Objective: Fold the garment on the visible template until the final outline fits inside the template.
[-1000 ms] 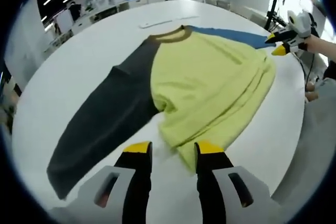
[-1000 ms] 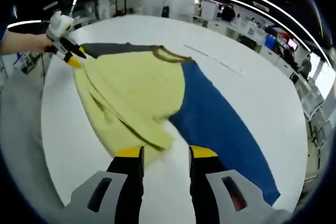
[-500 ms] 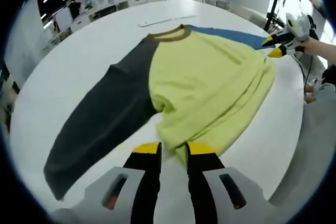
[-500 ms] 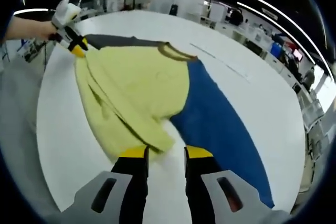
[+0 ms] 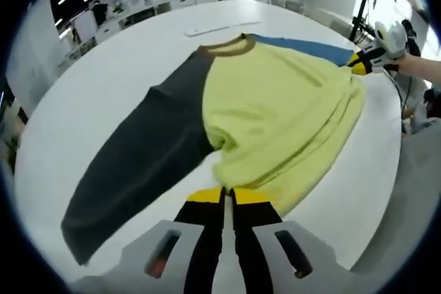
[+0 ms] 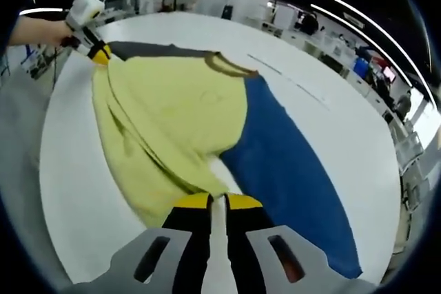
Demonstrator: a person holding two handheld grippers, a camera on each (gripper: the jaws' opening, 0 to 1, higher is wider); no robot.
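A long-sleeved shirt lies flat on the white table (image 5: pixel 103 67), with a yellow body (image 5: pixel 275 108), a dark grey sleeve (image 5: pixel 131 163), a blue sleeve (image 5: pixel 310 47) and an olive collar (image 5: pixel 226 46). My left gripper (image 5: pixel 227 194) is shut on the yellow hem at its grey-sleeve corner. My right gripper (image 6: pixel 218 201) is shut on the hem's other corner, beside the blue sleeve (image 6: pixel 289 170). Each gripper also appears in the other's view: the right gripper (image 5: pixel 360 62) at the far hem corner, the left gripper (image 6: pixel 96 51) by the grey sleeve (image 6: pixel 148 49). The hem is bunched into folds between them.
A thin pale strip (image 5: pixel 213 30) lies on the table beyond the collar. A hand (image 5: pixel 420 67) holds the right gripper. Grey cloth (image 5: pixel 413 191) hangs off the table's near edge. Desks, chairs and people stand in the background.
Both grippers went from open to shut, closing on the yellow hem corners. The hem has drawn up slightly at each pinch.
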